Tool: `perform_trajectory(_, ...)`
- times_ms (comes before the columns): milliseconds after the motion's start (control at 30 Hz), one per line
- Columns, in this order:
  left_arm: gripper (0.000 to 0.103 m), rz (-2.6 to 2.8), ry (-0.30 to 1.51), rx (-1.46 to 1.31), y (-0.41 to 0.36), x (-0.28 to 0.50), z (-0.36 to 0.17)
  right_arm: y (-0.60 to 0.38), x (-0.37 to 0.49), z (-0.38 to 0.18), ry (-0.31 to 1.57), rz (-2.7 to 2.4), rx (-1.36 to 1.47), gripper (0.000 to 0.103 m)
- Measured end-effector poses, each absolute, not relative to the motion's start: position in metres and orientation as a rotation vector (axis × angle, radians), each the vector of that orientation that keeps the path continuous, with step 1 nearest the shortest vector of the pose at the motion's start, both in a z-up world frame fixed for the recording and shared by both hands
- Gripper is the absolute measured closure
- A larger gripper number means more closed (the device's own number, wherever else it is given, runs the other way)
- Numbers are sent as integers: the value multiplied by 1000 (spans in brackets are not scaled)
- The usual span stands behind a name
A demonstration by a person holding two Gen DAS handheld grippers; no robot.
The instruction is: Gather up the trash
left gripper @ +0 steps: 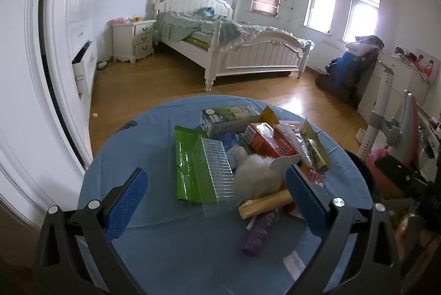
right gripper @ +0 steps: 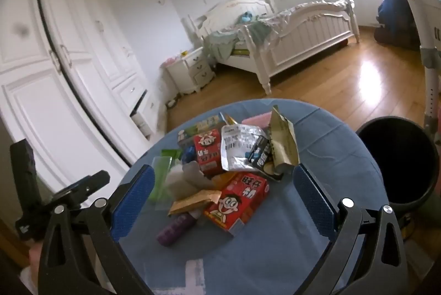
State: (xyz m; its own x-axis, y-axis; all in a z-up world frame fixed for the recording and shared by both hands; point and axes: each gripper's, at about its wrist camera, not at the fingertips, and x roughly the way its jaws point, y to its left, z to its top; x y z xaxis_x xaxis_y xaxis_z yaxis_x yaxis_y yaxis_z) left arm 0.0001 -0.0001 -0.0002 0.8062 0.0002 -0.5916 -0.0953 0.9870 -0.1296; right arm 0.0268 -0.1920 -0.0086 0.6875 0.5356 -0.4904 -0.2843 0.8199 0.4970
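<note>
blue cloth covers the round table [right gripper: 275, 253], and the trash sits heaped at its middle, ahead of both of your tools. your left gripper [left gripper: 217, 201] has its jaws spread wide and holds nothing, hovering just short of the pile; your right gripper [right gripper: 223, 198] is likewise spread and empty, framing the near side of the heap. working left to right: the green wrapper [left gripper: 187, 157] lies flat under the clear ridged plastic tray [left gripper: 217, 171], so if you close on the tray alone it may slide or drag the wrapper off the left edge. the white fluffy wad [left gripper: 256, 173] is soft and could hide what lies beneath it; a pinch there may catch only fluff. the purple bottle [right gripper: 176, 229] lies on its side near you, so it could roll off the table if nudged. the red carton [right gripper: 237, 201] leans on other pieces, so lifting it may topple the silver pouch [right gripper: 237, 146] and gold bag [right gripper: 284, 140] behind it. the black bin [right gripper: 399, 160] stands off the table's right side, so a loose hold during the carry could drop things on the floor. what lies at the bottom of the heap is hidden, the bin's inside is too dark to read, and its base is cut off.
</note>
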Motion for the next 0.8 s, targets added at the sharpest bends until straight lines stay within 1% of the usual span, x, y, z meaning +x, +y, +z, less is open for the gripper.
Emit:
perform_trajectory(600, 5, 44, 634, -165, -1, 2, -14, -189, 32, -14, 694, 492, 399, 4)
perform_trajectory(800, 5, 33, 649, -172, -2, 4, -7, -187, 31, -16, 688, 510, 420, 4)
